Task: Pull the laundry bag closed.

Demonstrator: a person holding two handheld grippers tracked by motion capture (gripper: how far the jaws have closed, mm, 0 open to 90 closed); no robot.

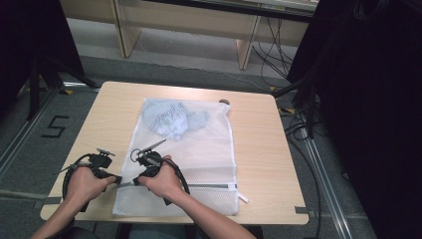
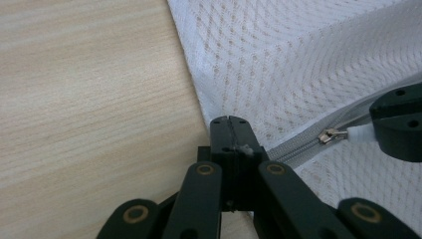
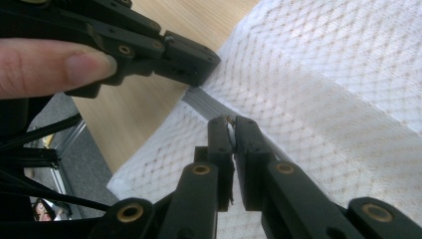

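**Zipping the mesh laundry bag: slider barely off its starting end**

Gripping the near-left end of the zipper [image 2: 293, 148], the left gripper [image 2: 230, 122] has its jaws pressed fully together on the edge of the white mesh bag [image 1: 199, 149], a scrap of fabric pinched between the pads. It seems to act as the anchor, keeping the bag from sliding on the wooden table [image 1: 259, 139].

Just to its right, almost touching it, sits the right gripper [image 3: 232, 124]. Its jaws are closed on the white pull tab [image 2: 359, 133], whose metal slider [image 2: 332, 135] lies a little ahead of the left gripper's tips in the left gripper view. In the high view both hands crowd together at the bag's near-left corner.

Farther right of both grippers the grey zipper track runs across the bag to its far end, where a white tag [image 1: 242, 197] sticks out. Ahead of the grippers, at the bag's far end, a pale blue garment [image 1: 171, 119] lies inside.

As I judge it, the loading is done and both grips are set, but nearly the whole zipper run remains: the slider has yet to travel rightward along the track.
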